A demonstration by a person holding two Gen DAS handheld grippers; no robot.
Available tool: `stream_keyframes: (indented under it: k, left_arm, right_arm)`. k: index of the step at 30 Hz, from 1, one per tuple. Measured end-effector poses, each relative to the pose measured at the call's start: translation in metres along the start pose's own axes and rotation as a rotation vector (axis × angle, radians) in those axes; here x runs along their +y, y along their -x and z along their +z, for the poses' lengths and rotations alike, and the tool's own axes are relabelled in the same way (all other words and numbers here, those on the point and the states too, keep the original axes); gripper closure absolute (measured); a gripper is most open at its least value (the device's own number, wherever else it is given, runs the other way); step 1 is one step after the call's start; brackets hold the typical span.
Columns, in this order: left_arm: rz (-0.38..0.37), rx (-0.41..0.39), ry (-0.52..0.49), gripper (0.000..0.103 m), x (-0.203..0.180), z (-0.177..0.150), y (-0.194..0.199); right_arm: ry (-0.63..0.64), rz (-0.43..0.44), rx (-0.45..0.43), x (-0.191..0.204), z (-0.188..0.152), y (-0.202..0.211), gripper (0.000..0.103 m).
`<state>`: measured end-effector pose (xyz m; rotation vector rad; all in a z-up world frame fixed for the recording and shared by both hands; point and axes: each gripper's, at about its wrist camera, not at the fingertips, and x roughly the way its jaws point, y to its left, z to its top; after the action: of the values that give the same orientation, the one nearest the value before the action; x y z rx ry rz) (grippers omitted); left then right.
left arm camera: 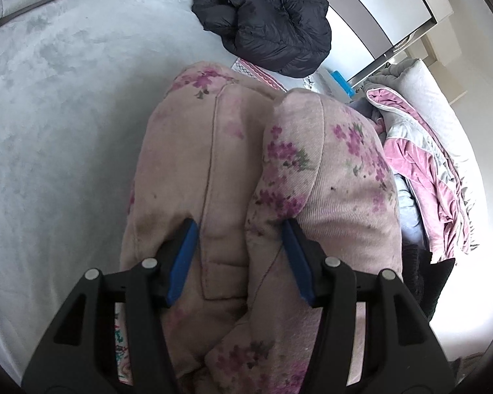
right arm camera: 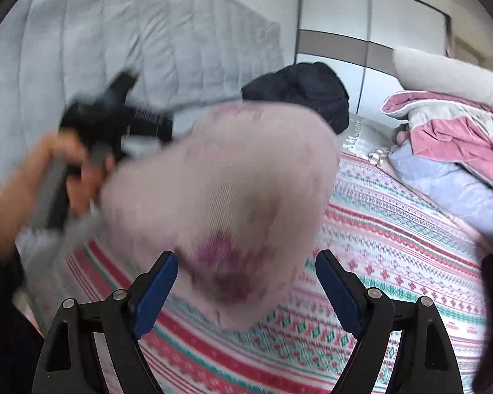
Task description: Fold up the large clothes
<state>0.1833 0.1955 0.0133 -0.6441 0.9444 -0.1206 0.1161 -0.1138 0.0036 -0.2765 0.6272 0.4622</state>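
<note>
A large pale pink padded garment with purple flowers [left arm camera: 246, 170] hangs bunched between the fingers of my left gripper [left arm camera: 240, 229], whose blue pads [left arm camera: 184, 256] press its folds from both sides. In the right wrist view the same garment [right arm camera: 226, 190] is blurred and lifted above the bed, with the left gripper [right arm camera: 115, 121] and the hand on it at the garment's left. My right gripper [right arm camera: 246, 262] is open, its jaws wide apart, with the garment's lower flowered end just ahead between the fingers, not clamped.
A patterned red, green and white bedspread [right arm camera: 394, 262] covers the bed. A black puffy jacket [left arm camera: 266, 19] lies at the far side. Pink and grey bedding [right arm camera: 453, 138] is heaped on the right. A grey padded headboard [right arm camera: 131, 42] and wardrobe doors [right arm camera: 371, 23] stand behind.
</note>
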Motion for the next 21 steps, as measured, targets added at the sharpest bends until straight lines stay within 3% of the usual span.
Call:
stream_keyframes:
  k: [4, 6, 10, 12, 14, 17, 21]
  left_arm:
    - [0.008, -0.007, -0.003, 0.046, -0.002, -0.003, 0.001]
    - [0.004, -0.006, -0.005, 0.046, -0.001, -0.003, 0.000]
    - [-0.011, 0.012, -0.016, 0.045, -0.001, -0.006, -0.004]
    - [-0.033, 0.032, -0.036, 0.045, -0.005, -0.010, -0.008]
    - [0.026, 0.011, -0.092, 0.045, -0.017, -0.013, -0.008]
    - [0.052, 0.000, -0.097, 0.045, -0.017, -0.013, -0.009]
    - [0.011, 0.017, -0.042, 0.045, -0.001, -0.007, -0.010]
  right_arm:
    - [0.096, -0.160, 0.025, 0.021, -0.011, -0.027, 0.016]
    - [0.102, -0.186, 0.044, 0.017, -0.017, -0.041, 0.016]
    - [-0.200, -0.090, 0.116, -0.043, -0.029, -0.045, 0.016]
    - [-0.254, -0.077, 0.142, -0.059, -0.039, -0.052, 0.006]
    - [-0.298, -0.032, 0.146, -0.063, -0.043, -0.053, 0.006]
    - [-0.238, -0.045, 0.160, -0.050, -0.038, -0.045, 0.006]
    - [-0.228, 0.045, 0.151, -0.054, -0.017, -0.006, 0.006]
